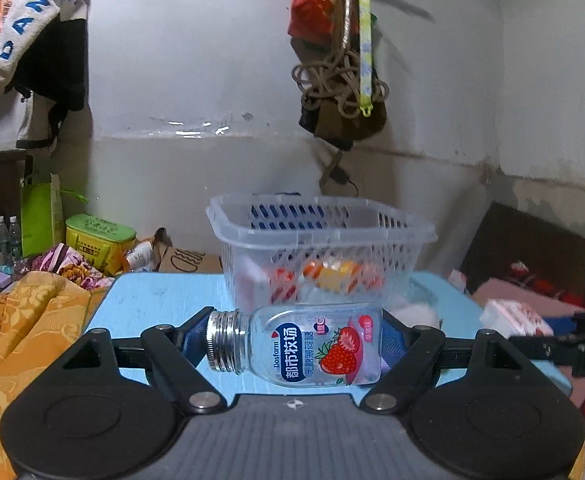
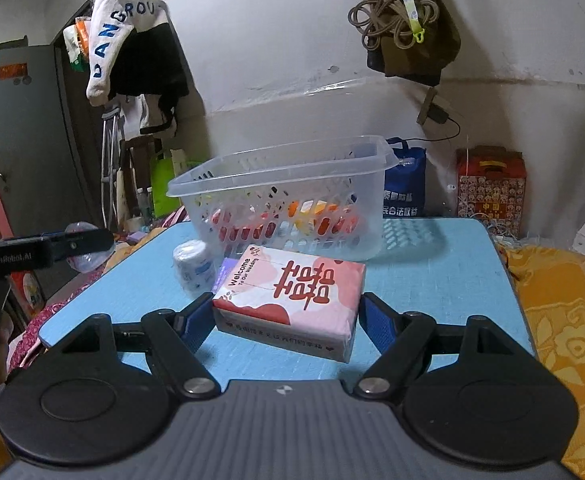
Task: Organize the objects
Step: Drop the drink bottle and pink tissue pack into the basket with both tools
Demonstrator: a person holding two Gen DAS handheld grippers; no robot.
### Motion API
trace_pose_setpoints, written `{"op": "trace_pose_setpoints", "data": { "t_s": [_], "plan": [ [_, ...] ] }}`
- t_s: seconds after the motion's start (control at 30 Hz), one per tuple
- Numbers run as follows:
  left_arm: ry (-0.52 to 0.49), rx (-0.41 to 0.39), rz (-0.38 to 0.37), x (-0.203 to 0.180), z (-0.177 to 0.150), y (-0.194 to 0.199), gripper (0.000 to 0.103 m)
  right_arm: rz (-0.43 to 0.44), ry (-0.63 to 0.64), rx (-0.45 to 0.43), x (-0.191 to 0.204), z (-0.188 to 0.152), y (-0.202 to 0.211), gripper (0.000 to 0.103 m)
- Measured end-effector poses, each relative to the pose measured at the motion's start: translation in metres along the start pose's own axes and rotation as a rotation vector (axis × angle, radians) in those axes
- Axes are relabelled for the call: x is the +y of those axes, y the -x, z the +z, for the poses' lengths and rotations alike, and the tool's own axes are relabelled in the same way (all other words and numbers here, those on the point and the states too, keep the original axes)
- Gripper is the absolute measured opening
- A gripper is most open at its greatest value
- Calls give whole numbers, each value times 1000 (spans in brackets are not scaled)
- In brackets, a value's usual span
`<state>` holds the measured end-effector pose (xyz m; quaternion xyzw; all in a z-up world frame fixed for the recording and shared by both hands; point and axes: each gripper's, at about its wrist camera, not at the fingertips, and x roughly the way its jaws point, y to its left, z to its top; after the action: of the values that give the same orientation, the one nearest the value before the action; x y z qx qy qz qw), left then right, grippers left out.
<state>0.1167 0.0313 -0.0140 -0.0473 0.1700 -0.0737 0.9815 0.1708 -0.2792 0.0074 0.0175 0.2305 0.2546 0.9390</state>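
Observation:
My left gripper (image 1: 294, 344) is shut on a clear strawberry candy bottle (image 1: 304, 346) with a silver screw neck, held sideways above the blue table (image 1: 164, 300), just in front of the clear plastic basket (image 1: 320, 248). The basket holds several colourful sweets. In the right wrist view my right gripper (image 2: 284, 316) has its blue pads on both sides of a pink and white tissue pack (image 2: 292, 300) on the table (image 2: 432, 280), in front of the basket (image 2: 288, 200). A small white roll (image 2: 194, 266) stands left of the pack.
Orange patterned bedding lies left of the table (image 1: 20, 340) and right of it (image 2: 564, 340). A tissue pack (image 1: 512, 316) and a white ball (image 1: 416, 314) show at right. Bags (image 2: 406, 184) and a red box (image 2: 490, 186) stand behind the table. The left gripper shows at left (image 2: 32, 254).

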Motion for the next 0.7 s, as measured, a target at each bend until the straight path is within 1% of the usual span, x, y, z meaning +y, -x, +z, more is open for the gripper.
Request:
{"op": "trace_pose_setpoints", "data": {
  "t_s": [0.17,0.23,0.33,0.43,0.5,0.53,0.63,0.7],
  "plan": [
    [-4,2,-32,-8,8,-11,83,21,-9,-24,-5,9,-3,80],
    [12,-5,-55,-7,15,-14,83,16,5,-47,-5,16,-6,80],
    [37,-19,-54,-4,32,-24,83,-3,34,-91,-5,38,-20,80],
    [61,-26,-71,-3,60,-48,83,-34,80,-133,-4,72,-47,80],
    [65,-44,-77,-5,77,-65,83,-78,125,-131,-6,92,-71,80],
    [55,-55,-68,-7,86,-77,83,-94,125,-120,-9,101,-85,80],
    [13,-37,-31,-17,102,-111,84,-79,112,-105,-21,117,-119,80],
    [35,-13,-1,-16,108,-134,84,-96,129,-96,-20,120,-136,80]
  ]
}}
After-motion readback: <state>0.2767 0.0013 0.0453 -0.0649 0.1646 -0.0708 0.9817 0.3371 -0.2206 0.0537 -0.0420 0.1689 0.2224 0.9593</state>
